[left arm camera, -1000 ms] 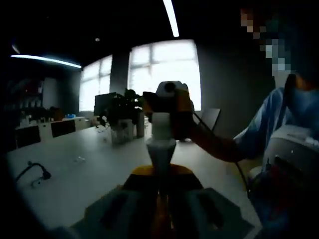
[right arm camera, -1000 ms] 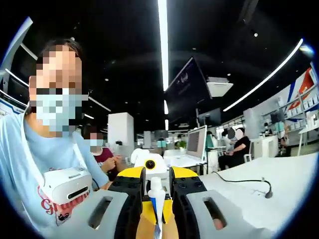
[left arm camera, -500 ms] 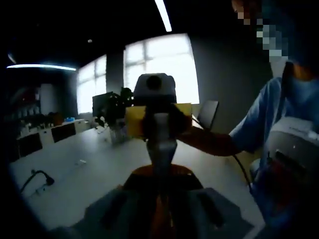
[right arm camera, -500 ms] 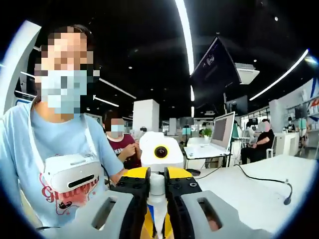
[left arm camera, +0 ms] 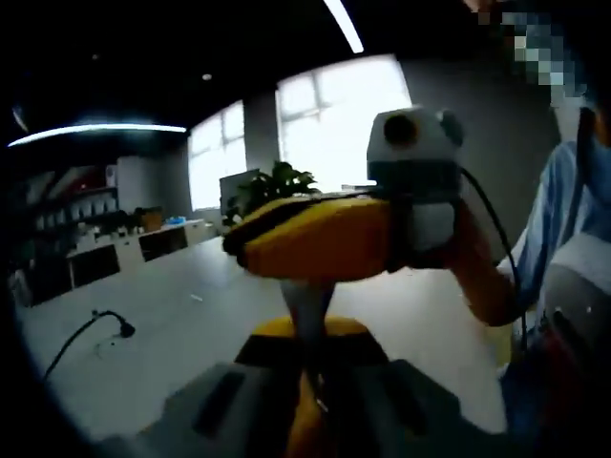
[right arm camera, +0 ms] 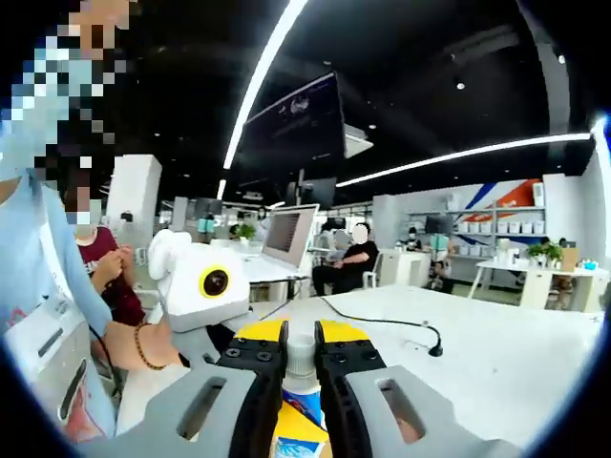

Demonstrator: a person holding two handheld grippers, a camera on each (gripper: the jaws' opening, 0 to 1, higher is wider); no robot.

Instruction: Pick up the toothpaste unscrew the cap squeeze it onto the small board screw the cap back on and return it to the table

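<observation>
The toothpaste tube [left arm camera: 307, 307] stands upright between the jaws of my left gripper [left arm camera: 307, 351], which is shut on it. In the left gripper view my yellow right gripper [left arm camera: 320, 239] lies sideways across the top of the tube and hides the cap. In the right gripper view my right gripper [right arm camera: 301, 361] is shut on the white cap [right arm camera: 301, 343]. Below the cap, the tube's blue and yellow body [right arm camera: 302, 412] runs down between the jaws. A person's hand [right arm camera: 143, 348] with a bracelet holds the other gripper at the left.
A long white table [right arm camera: 496, 363] runs under both grippers, with a black cable and plug [right arm camera: 434, 348] on it, also in the left gripper view [left arm camera: 119, 327]. A laptop [right arm camera: 286, 234] and seated people are behind. A potted plant [left arm camera: 277, 181] stands by the windows.
My right gripper has rolled around the cap, going from upright to lying sideways in the left gripper view. Both views have shifted with the hands. The left gripper still holds the tube.
</observation>
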